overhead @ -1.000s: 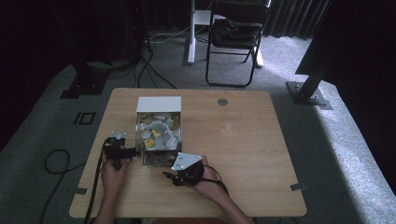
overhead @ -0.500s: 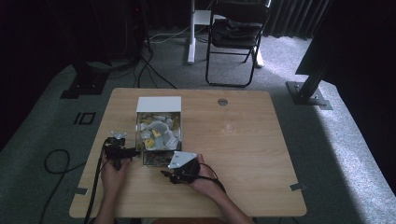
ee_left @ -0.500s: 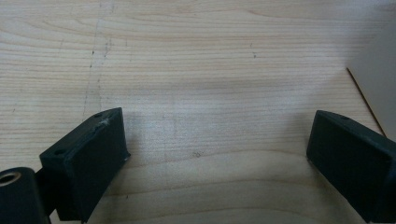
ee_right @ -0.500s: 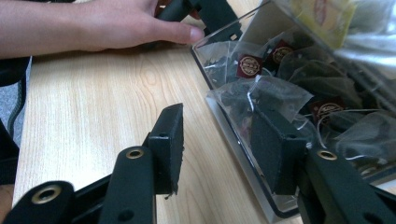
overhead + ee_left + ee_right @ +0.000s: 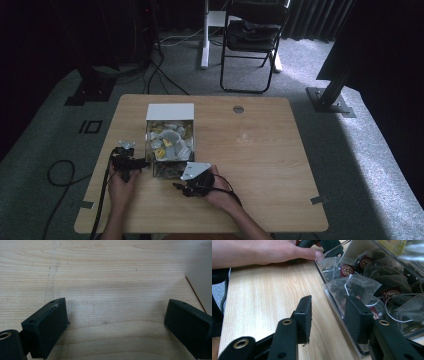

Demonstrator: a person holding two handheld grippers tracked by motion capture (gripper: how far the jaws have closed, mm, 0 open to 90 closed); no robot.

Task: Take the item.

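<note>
Legible text: none.

Marks present:
- Dark red tea bag tags (image 5: 347,269) inside the clear box (image 5: 342,312), right gripper view: each bears a round gold-rimmed emblem with fine lettering, too small and blurred to read. A second such tag (image 5: 364,263) lies just beside the first; a third (image 5: 391,293) sits deeper among the tea bags, its print equally unreadable.
- Yellow tags (image 5: 163,142) in the same box, high view: colour patches only, no characters distinguishable.

No numbers, brand names or signs readable on any other surface.
</note>
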